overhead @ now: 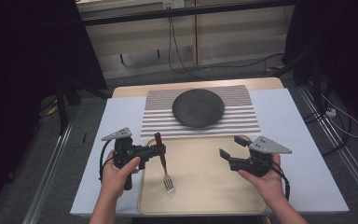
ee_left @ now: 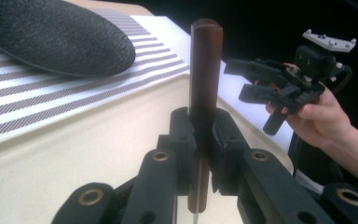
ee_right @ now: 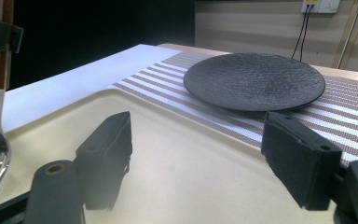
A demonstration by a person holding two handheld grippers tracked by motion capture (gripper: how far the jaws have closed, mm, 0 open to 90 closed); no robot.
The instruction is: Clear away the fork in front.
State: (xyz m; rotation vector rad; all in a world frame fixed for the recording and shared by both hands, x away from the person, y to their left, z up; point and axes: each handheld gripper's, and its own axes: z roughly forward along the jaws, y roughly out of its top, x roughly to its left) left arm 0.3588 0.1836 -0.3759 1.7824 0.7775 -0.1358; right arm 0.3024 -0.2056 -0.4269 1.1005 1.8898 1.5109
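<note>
Left tongs [overhead: 160,150]: clamping the fork [overhead: 164,164] by its wooden handle — tines hanging over the tray [overhead: 205,186].
Right tongs [overhead: 230,147]: gaping apart, hovering over the tray's right side.
Plate [overhead: 198,108]: sitting on the striped mat [overhead: 247,116] — beyond the tray.

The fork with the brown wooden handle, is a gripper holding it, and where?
Yes. The left gripper clamps the silver fork with the brown wooden handle by its handle, with the tines pointing down over the beige tray. The right gripper is open and holds nothing.
</note>
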